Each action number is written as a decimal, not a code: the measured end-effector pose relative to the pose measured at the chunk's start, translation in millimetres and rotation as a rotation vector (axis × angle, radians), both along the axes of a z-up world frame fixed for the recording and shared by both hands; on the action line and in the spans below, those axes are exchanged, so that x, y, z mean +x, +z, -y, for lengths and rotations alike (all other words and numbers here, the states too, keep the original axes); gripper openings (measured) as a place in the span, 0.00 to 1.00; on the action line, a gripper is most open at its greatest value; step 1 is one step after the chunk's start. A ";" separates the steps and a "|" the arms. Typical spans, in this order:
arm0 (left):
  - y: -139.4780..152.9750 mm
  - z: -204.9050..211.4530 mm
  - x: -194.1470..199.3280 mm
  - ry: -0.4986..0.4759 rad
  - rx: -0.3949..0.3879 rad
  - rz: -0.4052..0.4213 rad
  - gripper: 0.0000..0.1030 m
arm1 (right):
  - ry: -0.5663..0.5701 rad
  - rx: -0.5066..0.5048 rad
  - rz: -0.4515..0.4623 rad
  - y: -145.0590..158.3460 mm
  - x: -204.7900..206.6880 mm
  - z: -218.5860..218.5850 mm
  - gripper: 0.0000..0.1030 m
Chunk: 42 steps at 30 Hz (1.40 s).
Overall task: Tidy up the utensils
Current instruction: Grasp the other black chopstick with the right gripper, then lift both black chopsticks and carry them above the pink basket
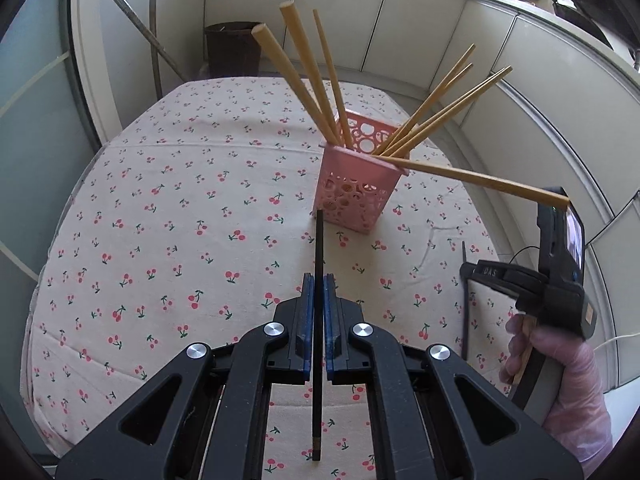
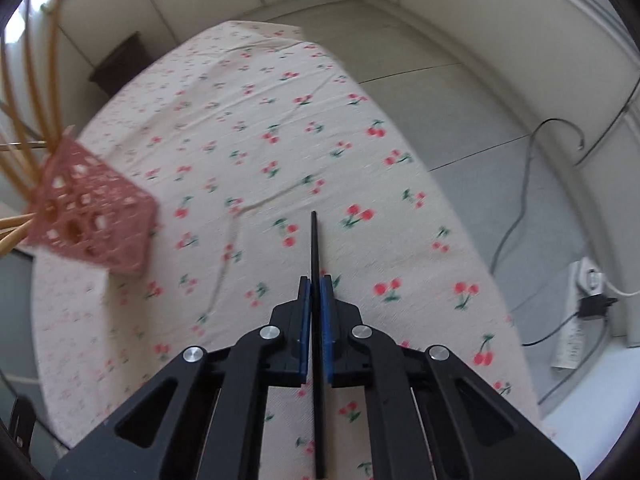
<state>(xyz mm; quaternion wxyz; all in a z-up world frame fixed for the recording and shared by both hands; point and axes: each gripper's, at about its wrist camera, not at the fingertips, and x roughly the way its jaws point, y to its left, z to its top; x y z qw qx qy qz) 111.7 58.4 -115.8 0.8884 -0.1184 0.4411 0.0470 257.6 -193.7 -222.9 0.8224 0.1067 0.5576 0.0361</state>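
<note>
A pink perforated basket [image 1: 354, 188] stands on the cherry-print tablecloth [image 1: 180, 208] and holds several wooden chopsticks [image 1: 308, 68] that fan out. My left gripper [image 1: 319, 280] is shut on a black chopstick [image 1: 319, 248] whose tip points at the basket's near base. My right gripper [image 2: 316, 282] is shut on another black chopstick [image 2: 315, 240], held above the cloth to the right of the basket [image 2: 92, 216]. In the left wrist view the right gripper [image 1: 466, 276] is at the right edge with its chopstick [image 1: 465, 312] hanging down.
A dark bin [image 1: 234, 50] stands on the floor beyond the table's far end. White cabinets [image 1: 440, 40] run along the back and right. Cables and a power strip [image 2: 576, 316] lie on the floor to the right of the table.
</note>
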 end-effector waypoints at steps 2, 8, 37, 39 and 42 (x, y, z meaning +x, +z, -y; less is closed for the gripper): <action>2.3 -0.6 -1.3 -0.004 -0.005 0.013 0.04 | 0.010 0.034 0.022 5.5 -7.4 -0.4 0.05; 12.5 -3.1 -6.2 -0.015 -0.034 0.050 0.04 | 0.028 0.092 0.095 39.0 -36.1 -2.0 0.05; 102.7 -18.0 -64.5 -0.032 -0.013 0.227 0.04 | 0.094 0.234 0.452 206.3 -182.5 14.8 0.05; 112.6 -21.7 -62.2 -0.034 -0.023 0.238 0.04 | 0.093 0.243 0.456 212.2 -183.7 14.3 0.05; 135.2 -23.7 -55.9 -0.039 -0.036 0.273 0.04 | 0.100 0.266 0.479 227.4 -184.1 13.0 0.05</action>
